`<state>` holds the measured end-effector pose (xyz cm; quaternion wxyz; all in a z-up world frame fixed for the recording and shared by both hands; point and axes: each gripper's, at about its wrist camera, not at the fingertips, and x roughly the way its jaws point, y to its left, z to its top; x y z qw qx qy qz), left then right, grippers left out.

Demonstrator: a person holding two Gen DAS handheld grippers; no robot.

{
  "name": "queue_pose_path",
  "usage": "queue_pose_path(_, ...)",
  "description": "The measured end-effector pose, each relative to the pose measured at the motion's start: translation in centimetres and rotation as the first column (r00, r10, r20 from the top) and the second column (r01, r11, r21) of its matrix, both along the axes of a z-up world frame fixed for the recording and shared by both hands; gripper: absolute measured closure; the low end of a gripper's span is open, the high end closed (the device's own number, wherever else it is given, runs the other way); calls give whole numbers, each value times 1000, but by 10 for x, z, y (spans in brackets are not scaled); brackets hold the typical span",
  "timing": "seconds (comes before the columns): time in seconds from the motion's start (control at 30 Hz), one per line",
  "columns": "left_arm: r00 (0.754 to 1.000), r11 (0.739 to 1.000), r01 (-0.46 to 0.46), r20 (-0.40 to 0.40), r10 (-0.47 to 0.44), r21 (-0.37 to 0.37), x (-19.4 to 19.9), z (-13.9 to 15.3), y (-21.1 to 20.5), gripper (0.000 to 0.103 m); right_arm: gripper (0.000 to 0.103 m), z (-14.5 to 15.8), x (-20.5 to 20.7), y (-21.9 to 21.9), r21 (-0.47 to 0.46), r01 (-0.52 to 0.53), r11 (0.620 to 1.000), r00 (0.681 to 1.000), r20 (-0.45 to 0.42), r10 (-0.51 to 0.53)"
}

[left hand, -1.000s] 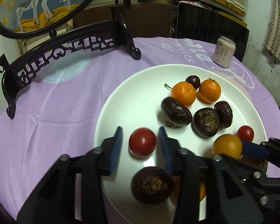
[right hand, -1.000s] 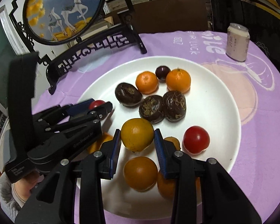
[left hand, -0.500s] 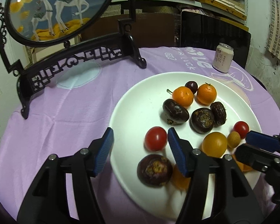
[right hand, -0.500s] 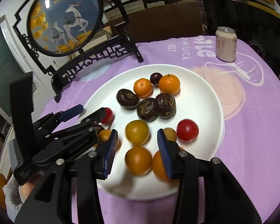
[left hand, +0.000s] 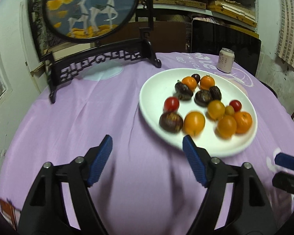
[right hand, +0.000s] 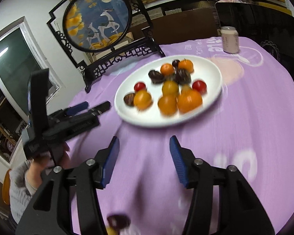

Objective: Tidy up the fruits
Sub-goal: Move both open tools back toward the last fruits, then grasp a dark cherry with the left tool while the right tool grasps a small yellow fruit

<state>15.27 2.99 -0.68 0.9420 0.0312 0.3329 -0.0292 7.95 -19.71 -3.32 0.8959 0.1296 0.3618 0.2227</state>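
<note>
Fruit left on the white plate (left hand: 243, 146); both tools drawn back off it.

Red tomato (left hand: 171, 103) and yellow-orange fruit (right hand: 170, 87), a second ago between the pads, now lying free on plate. Left tool (left hand: 147, 146) and right tool (right hand: 144, 146) released, jaws just been opening, nothing between, over purple desk (left hand: 88, 117) at plate's 6 o'clock. Can (left hand: 225, 60) at 1 o'clock.
</note>
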Motion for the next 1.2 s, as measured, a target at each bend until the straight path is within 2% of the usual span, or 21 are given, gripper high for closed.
queue_pose_path(0.03, 1000, 1000, -4, -1, 4, -3, -10, -1, 4, 20, 48, -5, -13, -2, 6, -8, 1000, 1000, -8, 8)
queue_pose_path(0.2, 1000, 1000, 0, -8, 0, -2, -51, -9, 14, 15, 48, -18, -64, -4, 20, -58, 998, 998, -22, 58)
queue_pose_path(0.4, 999, 1000, 12, 29, -12, 24, -92, -10, 17, 10, 48, -34, -106, 20, -46, -146, 988, 988, -62, 143)
queue_pose_path(0.6, 1000, 1000, -1, 22, 2, -17, -92, -9, 26, 9, 50, -35, -107, 40, -94, -162, 982, 986, -53, 158)
queue_pose_path(1.0, 999, 999, 34, 40, -34, 5, -100, -7, 17, 7, 76, -43, -92, 57, -168, -154, 974, 987, -62, 146)
queue_pose_path(1.2, 998, 998, 59, 31, -59, 10, -102, -9, 12, 7, 77, -39, -102, 53, -172, -149, 974, 989, -33, 146)
